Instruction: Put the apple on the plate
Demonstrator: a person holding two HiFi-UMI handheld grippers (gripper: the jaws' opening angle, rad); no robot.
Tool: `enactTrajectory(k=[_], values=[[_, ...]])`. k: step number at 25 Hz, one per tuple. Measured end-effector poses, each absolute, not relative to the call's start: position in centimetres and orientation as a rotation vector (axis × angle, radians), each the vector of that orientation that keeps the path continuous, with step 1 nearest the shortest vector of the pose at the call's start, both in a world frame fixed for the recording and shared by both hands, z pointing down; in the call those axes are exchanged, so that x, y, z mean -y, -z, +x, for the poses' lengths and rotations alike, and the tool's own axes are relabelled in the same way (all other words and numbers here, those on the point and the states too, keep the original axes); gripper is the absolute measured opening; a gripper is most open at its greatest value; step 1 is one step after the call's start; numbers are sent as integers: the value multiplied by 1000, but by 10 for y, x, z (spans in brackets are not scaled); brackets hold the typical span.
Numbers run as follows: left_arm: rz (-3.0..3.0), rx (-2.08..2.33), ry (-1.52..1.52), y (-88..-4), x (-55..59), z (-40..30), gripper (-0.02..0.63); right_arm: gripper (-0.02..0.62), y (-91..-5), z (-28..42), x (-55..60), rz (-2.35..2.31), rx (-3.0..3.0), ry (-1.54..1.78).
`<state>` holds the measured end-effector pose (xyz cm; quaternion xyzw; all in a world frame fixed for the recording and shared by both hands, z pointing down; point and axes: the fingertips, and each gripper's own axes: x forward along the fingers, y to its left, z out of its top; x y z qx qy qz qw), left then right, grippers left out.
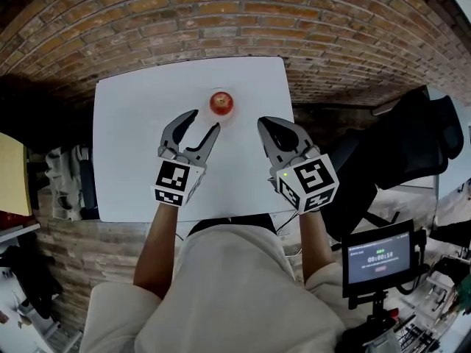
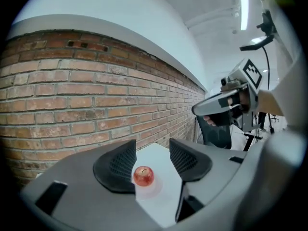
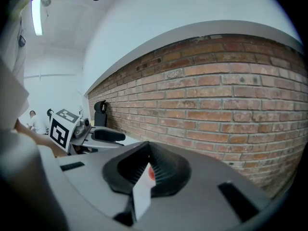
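A red apple rests on a pale, barely visible plate near the far edge of the white table. My left gripper hovers just short of it, slightly left, with its jaws apart and nothing between them. In the left gripper view the apple and the plate show beyond the gap of that gripper. My right gripper hangs to the apple's right with its fingertips together. In the right gripper view, only a red sliver of the apple shows through that gripper's narrow slit.
A brick wall runs behind the table. A black office chair stands to the right, and a small screen on a stand is at the lower right. White shelving sits by the table's left side.
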<state>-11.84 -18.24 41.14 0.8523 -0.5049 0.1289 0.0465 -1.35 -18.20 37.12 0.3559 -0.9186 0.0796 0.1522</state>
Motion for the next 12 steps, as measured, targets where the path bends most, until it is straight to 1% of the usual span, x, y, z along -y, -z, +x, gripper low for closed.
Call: enactTrajectory(k=[1,3,7,10,12], values=[[2599,1549,-386,-409,181,-119,222,2,-369,-14,181,1022,2639,-222],[2593,1568,-369,-406,180,-121,191,2,-366,-15,180,1020,2644,-210],[2591,1592,-338,-398,176,-121,186,2,-360,-15,178,1020,2654,-181],[2612,1632,-319,-382,171,-123,146,2,-351,-16,173,1025,2669,-163],[2635,1658,-296,-370,167,-124,144,2,-346,-18,168,1027,2677,-154]])
